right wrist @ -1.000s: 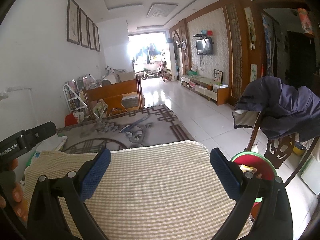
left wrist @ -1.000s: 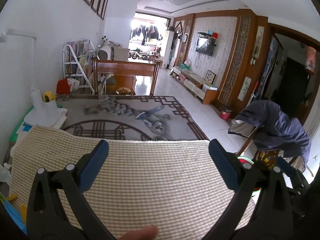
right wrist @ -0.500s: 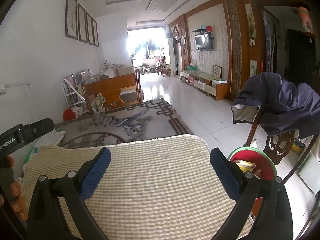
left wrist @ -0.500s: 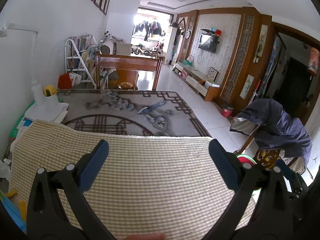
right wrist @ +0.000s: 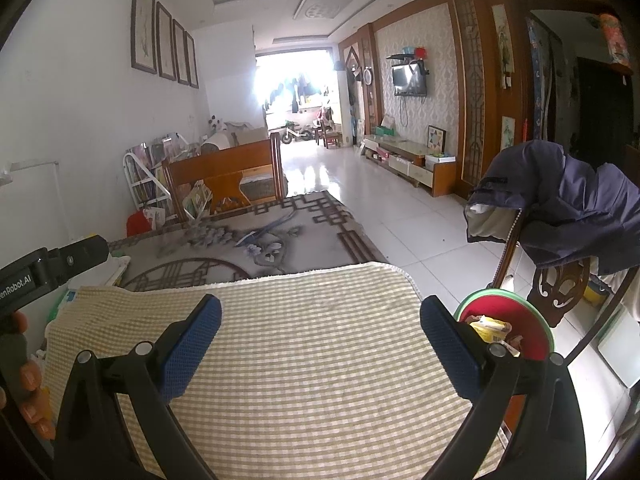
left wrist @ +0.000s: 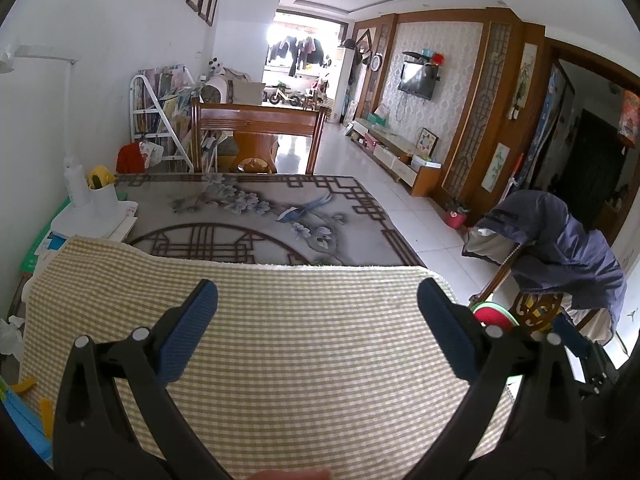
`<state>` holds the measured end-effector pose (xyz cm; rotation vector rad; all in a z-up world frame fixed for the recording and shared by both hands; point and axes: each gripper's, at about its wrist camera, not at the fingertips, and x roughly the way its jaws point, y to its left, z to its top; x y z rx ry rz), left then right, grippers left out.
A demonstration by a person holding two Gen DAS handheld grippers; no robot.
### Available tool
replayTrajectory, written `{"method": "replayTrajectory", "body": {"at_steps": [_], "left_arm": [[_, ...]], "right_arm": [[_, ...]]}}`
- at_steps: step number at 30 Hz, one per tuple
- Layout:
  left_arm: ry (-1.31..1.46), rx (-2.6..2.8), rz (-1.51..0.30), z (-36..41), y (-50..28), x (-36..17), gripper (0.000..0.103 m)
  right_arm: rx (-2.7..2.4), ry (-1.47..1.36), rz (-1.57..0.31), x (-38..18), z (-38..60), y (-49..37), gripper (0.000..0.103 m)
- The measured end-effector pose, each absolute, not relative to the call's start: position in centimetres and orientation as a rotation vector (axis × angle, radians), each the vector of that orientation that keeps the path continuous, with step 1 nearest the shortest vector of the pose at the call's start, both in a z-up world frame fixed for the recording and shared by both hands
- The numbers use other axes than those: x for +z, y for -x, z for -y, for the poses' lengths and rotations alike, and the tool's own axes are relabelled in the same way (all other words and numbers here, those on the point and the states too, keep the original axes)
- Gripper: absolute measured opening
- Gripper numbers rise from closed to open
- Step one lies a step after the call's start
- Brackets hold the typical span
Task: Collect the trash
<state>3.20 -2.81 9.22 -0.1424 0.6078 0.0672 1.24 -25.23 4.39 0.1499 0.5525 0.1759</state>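
Note:
A red bin with a green rim stands on the floor at the table's right edge and holds yellow wrappers; it also shows in the left wrist view. My left gripper is open and empty above the checked cloth. My right gripper is open and empty above the same cloth. No loose trash shows on the cloth.
A patterned grey table top lies beyond the cloth. A white box with a yellow item stands at the far left. A chair draped with a dark blue jacket is at the right. A wooden chair stands behind the table.
Both grippers have risen and tilted slightly, so more of the table and the bin's inside shows. Both stay open.

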Motion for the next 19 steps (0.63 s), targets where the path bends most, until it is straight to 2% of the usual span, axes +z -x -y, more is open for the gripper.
{"method": "replayTrajectory", "body": {"at_steps": [11, 19], "left_arm": [[0.13, 0.045, -0.617, 3.2, -3.5, 8.7, 0.098], [0.154, 0.115, -0.702, 1.5, -3.8, 6.0, 0.098]], "right_arm": [[0.21, -0.13, -0.635, 2.1, 25.4, -2.1, 0.096], [0.244, -0.041, -0.783, -4.9, 22.9, -7.6, 0.096]]}}
